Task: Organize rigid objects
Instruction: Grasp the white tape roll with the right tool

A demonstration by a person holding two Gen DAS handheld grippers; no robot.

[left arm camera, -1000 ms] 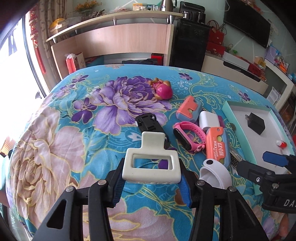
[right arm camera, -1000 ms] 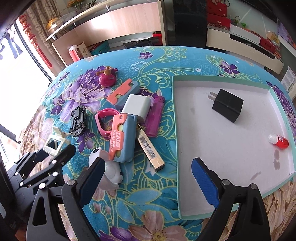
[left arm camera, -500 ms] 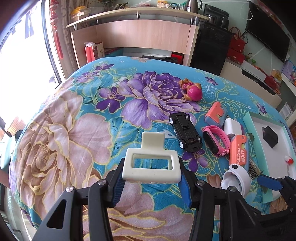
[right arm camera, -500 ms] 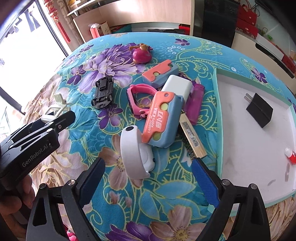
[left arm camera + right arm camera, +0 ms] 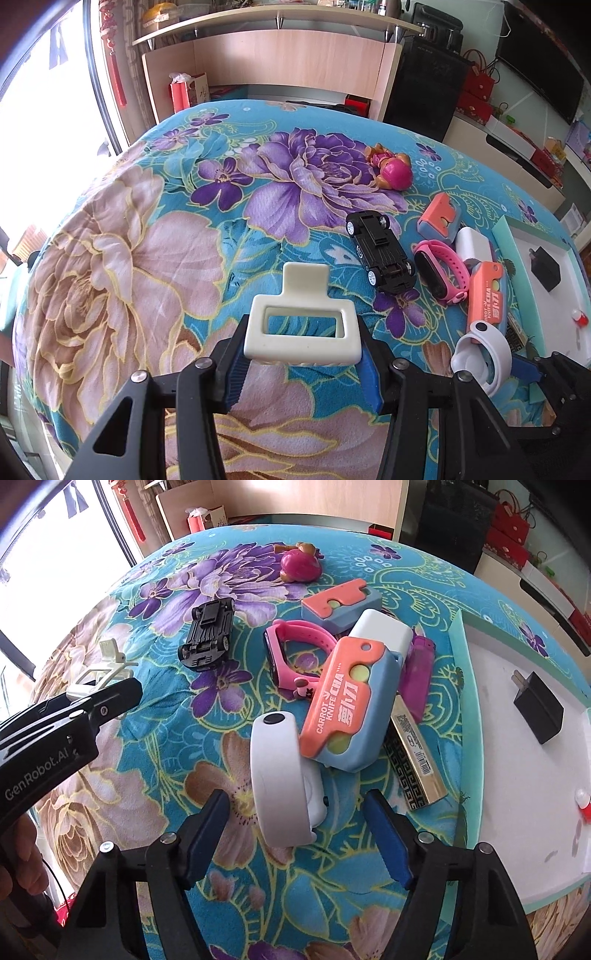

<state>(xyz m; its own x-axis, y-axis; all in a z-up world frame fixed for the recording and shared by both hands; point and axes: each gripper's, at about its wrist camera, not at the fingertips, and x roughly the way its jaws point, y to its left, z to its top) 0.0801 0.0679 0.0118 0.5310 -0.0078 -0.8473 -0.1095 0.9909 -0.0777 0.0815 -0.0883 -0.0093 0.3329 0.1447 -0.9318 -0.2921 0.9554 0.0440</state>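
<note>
Left gripper, bottom centre of its view, pinches a cream plastic clip with a rectangular window and a tab pointing away, held above the flowered cloth. Right gripper tilts steeply down, jaws closing around a white wristband at frame centre; pads not yet touching. Beyond: orange-blue toy knife, black toy car.

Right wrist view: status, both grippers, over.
Left gripper clamped on cream plastic clip. Right gripper closing around white round case, pads not yet touching. Orange-and-blue toy knife leans on case's far side.
</note>
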